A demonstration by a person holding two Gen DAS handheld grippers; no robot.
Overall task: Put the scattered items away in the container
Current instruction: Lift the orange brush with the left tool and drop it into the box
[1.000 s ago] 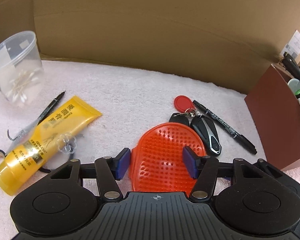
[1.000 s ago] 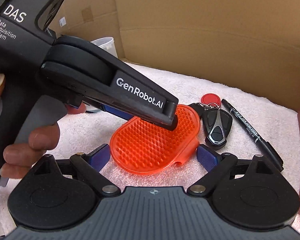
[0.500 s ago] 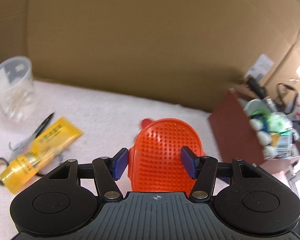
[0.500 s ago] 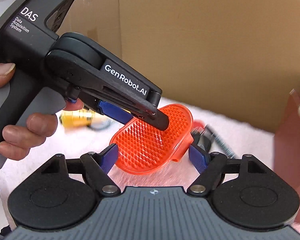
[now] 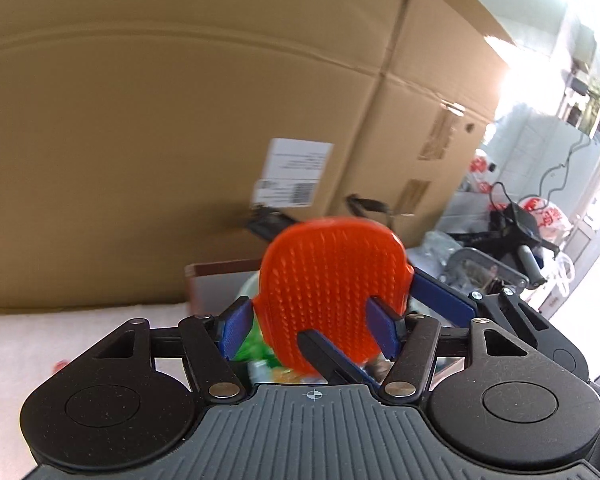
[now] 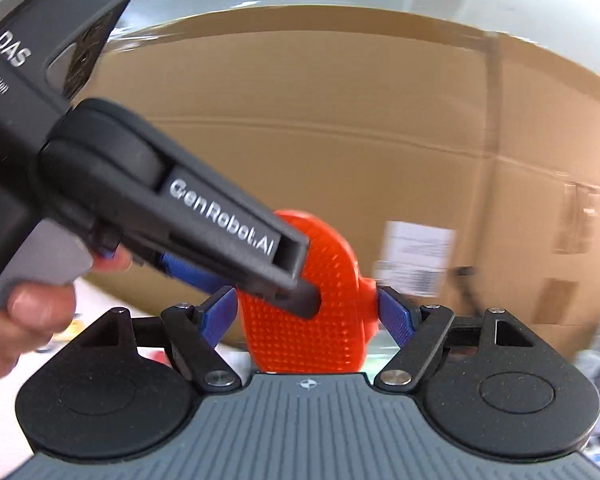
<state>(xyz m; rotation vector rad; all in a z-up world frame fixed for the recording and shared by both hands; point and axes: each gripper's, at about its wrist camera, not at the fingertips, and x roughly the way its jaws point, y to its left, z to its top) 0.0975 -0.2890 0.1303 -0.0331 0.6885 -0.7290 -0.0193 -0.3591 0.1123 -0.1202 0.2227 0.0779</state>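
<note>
An orange nubbed silicone mitt point(image 5: 332, 284) is held in the air by both grippers at once. My left gripper point(image 5: 312, 330) is shut on its two side edges with its blue pads. My right gripper point(image 6: 308, 316) is shut on the same mitt point(image 6: 324, 320) from the other side. The right gripper's blue finger shows in the left wrist view point(image 5: 440, 300), and the left gripper's black body point(image 6: 180, 204) crosses the right wrist view. The brown container point(image 5: 220, 284) stands just below and behind the mitt, with green and white items point(image 5: 256, 344) inside.
A large cardboard box wall point(image 5: 180, 140) stands close behind the container. The white fleecy table cover point(image 5: 60, 332) lies at lower left. Cluttered shelves with bags and cables point(image 5: 520, 220) are at the right. A person's hand point(image 6: 28, 312) holds the left gripper's handle.
Both grippers have lifted the mitt off the table and carried it right, over the brown container. The keys, marker and yellow tube have dropped out of view.
</note>
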